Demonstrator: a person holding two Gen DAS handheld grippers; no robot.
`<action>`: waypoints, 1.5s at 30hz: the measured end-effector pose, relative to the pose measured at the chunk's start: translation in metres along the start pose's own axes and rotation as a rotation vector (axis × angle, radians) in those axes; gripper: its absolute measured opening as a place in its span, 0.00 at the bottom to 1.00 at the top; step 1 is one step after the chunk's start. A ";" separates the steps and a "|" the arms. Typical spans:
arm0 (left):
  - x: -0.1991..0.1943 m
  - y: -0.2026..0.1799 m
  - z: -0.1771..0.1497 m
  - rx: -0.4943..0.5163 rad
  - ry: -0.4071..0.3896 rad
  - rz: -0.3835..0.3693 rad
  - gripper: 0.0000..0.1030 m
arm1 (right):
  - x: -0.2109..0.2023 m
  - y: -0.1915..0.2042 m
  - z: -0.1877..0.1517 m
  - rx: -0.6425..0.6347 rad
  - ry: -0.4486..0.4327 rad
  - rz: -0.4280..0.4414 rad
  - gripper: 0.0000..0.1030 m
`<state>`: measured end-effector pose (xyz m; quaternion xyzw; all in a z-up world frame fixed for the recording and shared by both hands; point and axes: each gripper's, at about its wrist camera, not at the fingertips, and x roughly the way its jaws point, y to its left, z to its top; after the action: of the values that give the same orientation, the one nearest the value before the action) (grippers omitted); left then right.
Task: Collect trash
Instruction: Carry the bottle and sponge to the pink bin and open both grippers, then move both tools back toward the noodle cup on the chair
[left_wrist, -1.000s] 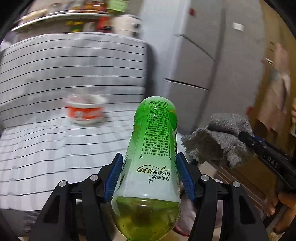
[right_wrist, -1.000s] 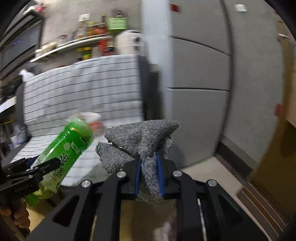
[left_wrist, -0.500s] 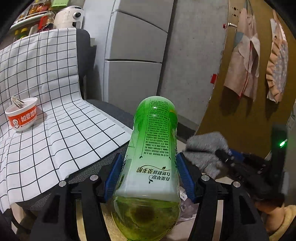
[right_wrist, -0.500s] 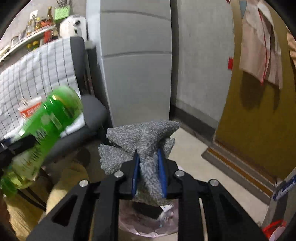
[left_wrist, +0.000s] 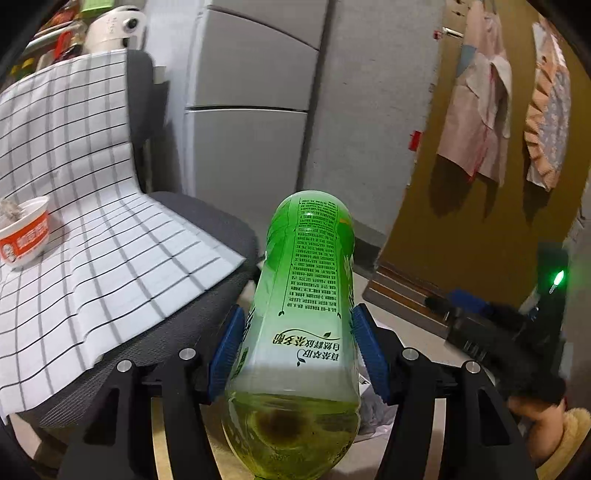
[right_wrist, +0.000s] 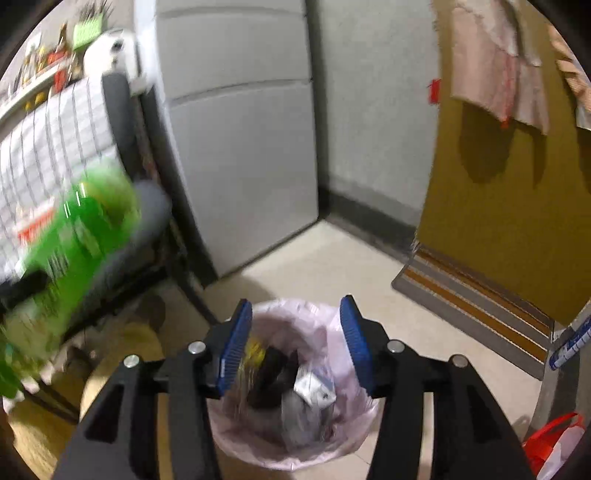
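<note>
We hold the green bottle (left_wrist: 306, 295) in the left gripper (left_wrist: 299, 354), and its blue pads press on both sides of the lower body, so the jaws are closed on it. The long axis of the bottle runs along the fingers, away from the camera. The rounded far end points forward and a little upward in the left wrist view, and the end with the yellowish liquid lies nearest to the lens. We cannot tell from these views which end carries the cap.

The right gripper (right_wrist: 295, 339) hangs directly above the trash bin (right_wrist: 332, 446) with the pink liner. Its jaws are opening and nothing is between the pads; through the gap we see only the contents of the bin, among them a grey crumpled piece (right_wrist: 299, 417) and some dark and white scraps.

The relation that matters for the coming move is between the bottle and the bin. In the right wrist view the bottle appears blurred at the left edge, above and beside the bin, not over its opening. The bin lies to the right of the bottle and below it, near the chair (left_wrist: 207, 295). We judge that the left hand must carry the bottle sideways over the opening before it releases. An orange bowl (left_wrist: 24, 240) waits on the checked cloth (left_wrist: 110, 258) on the chair.
</note>
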<state>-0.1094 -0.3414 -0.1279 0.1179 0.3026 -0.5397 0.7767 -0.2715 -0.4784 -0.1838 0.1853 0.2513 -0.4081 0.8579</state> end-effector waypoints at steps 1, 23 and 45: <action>0.002 -0.004 0.000 0.009 0.002 -0.011 0.59 | -0.007 -0.004 0.005 0.018 -0.031 -0.006 0.48; 0.019 -0.003 0.020 0.056 0.001 -0.008 0.75 | -0.033 -0.007 0.031 0.024 -0.111 0.026 0.48; -0.141 0.201 -0.017 -0.222 -0.115 0.547 0.75 | -0.035 0.241 0.066 -0.333 -0.114 0.462 0.48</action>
<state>0.0347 -0.1461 -0.0860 0.0786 0.2725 -0.2800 0.9172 -0.0809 -0.3480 -0.0829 0.0707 0.2173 -0.1645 0.9595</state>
